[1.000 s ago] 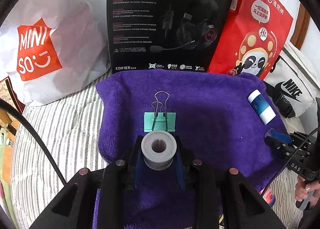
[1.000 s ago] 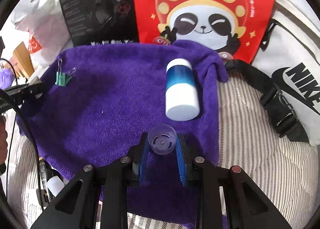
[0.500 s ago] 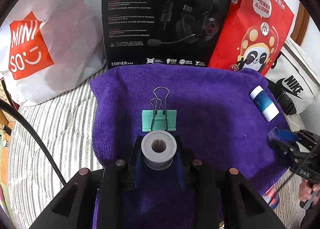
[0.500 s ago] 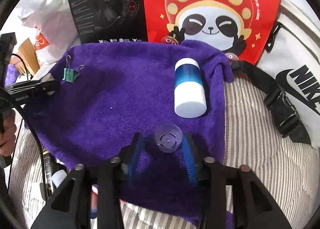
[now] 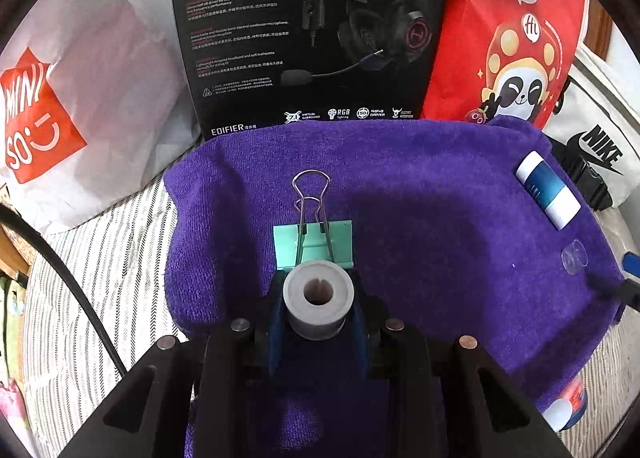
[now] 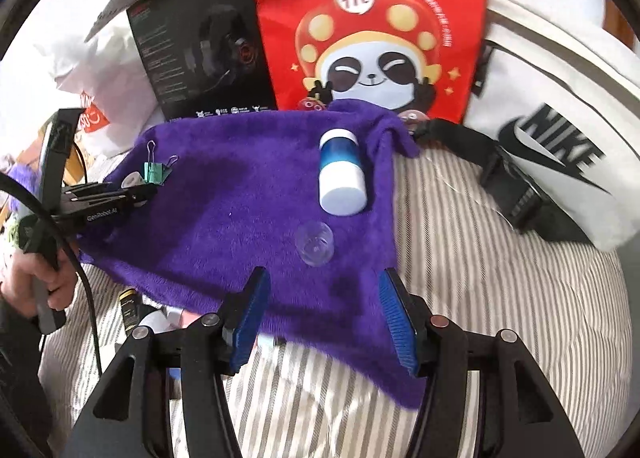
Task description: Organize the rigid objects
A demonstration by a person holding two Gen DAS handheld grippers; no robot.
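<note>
My left gripper (image 5: 318, 314) is shut on a grey spool (image 5: 318, 296) with a hole through it, held low over the purple towel (image 5: 420, 226), just behind a green binder clip (image 5: 314, 242). My right gripper (image 6: 326, 310) is open and empty, drawn back from a small clear plastic cup (image 6: 315, 243) that lies on the towel (image 6: 248, 218). A blue and white bottle (image 6: 341, 178) lies beyond the cup. The cup (image 5: 575, 256) and the bottle (image 5: 548, 194) also show in the left wrist view. The left gripper (image 6: 132, 194) with the spool shows at the towel's left edge, next to the clip (image 6: 156, 172).
A black headset box (image 5: 304, 34), a red panda bag (image 6: 368, 26), a white Miniso bag (image 5: 80, 98) and a white Nike bag (image 6: 552, 146) stand behind the towel. The bed has a striped cover (image 6: 500, 298). Small bottles (image 6: 148, 318) lie by the towel's near edge.
My right gripper has opened, let go of the clear cup onto the towel and drawn back. My left gripper has kept the spool and moved closer to the binder clip.
</note>
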